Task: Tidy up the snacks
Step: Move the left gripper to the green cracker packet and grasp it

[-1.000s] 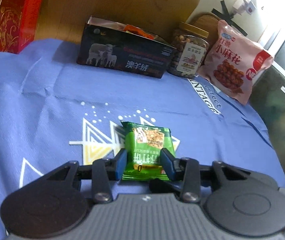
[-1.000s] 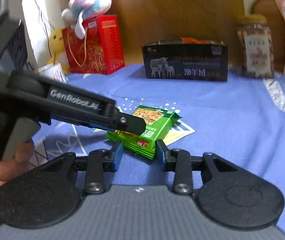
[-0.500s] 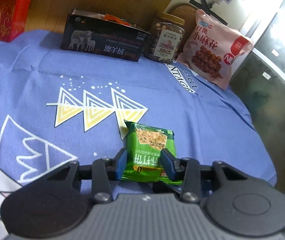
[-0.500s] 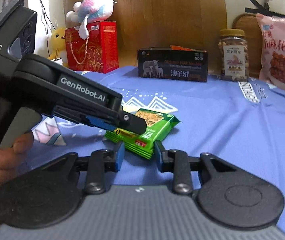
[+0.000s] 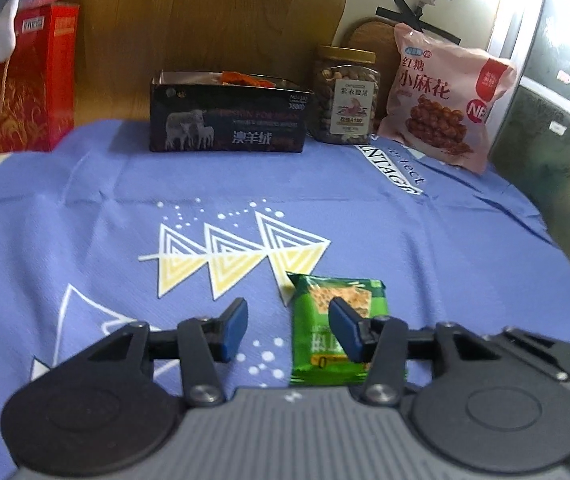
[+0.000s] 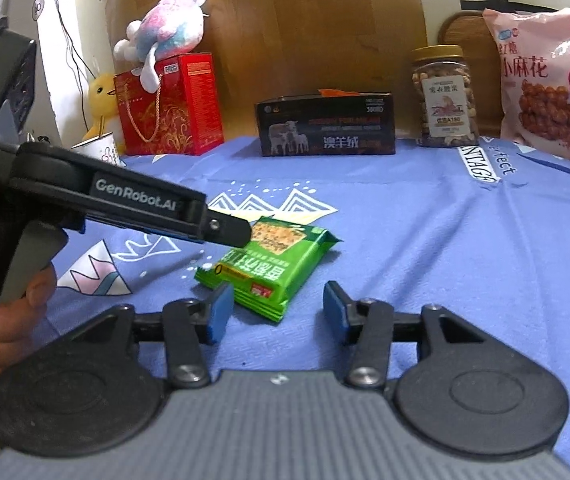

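— Where is the snack?

— The green cracker packet lies flat on the blue cloth, near me, just right of the printed triangles. In my right view the packet sits slightly askew, one corner toward me.

— Are you holding it?

— No. My left claw is released and its jaws are opening; the right pad stands over the packet's face while the left pad is well off to the left, over bare cloth. My right claw is also opening: its left pad is just beside the packet's near corner, its right pad apart from it. Neither presses on the packet.

— And the containers?

— At the far edge a dark open box with sheep printed on it holds something orange that pokes above its rim; I cannot tell what. Right of it stands a clear jar with a gold lid, full of nuts. Further right a pink snack bag leans upright. Far left is a red gift bag with a plush toy on top.
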A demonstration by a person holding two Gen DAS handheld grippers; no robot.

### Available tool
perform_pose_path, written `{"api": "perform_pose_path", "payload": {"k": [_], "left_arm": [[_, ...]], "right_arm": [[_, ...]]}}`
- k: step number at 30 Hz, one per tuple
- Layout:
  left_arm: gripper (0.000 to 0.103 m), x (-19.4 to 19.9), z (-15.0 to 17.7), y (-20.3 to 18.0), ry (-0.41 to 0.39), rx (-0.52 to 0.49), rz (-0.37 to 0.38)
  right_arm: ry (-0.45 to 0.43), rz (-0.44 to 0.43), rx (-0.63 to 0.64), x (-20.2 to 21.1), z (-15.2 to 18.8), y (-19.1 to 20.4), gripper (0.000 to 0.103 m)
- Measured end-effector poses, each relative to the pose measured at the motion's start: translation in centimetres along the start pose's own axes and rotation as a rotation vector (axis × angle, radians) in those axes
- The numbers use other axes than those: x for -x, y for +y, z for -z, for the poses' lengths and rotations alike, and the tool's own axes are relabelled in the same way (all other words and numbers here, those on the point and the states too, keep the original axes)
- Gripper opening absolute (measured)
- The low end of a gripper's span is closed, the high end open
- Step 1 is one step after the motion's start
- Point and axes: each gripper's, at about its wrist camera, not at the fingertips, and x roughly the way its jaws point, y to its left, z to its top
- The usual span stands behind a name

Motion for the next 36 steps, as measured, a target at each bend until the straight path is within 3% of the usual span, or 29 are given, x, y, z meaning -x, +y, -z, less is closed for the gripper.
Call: {"api": "perform_pose_path", "payload": {"k": [4,11,36], "left_arm": [[0.048,-0.09,-0.09,-0.51,-0.004,-0.042,-0.044],[0.052,-0.23,0.07,-1.02,-0.001,-0.080,-0.099],[0.059,-0.01,0.24,-1.05,-0.009,-0.092,-0.136]], "right_arm": [[-0.002,0.040,0.054,0.02,0.09,0.22,0.059],[0.017,0.016,0.077,-0.39,0.29,0.17,0.059],[0.003,-0.003,0.066,-0.13,0.51,-0.13,0.059]]}}
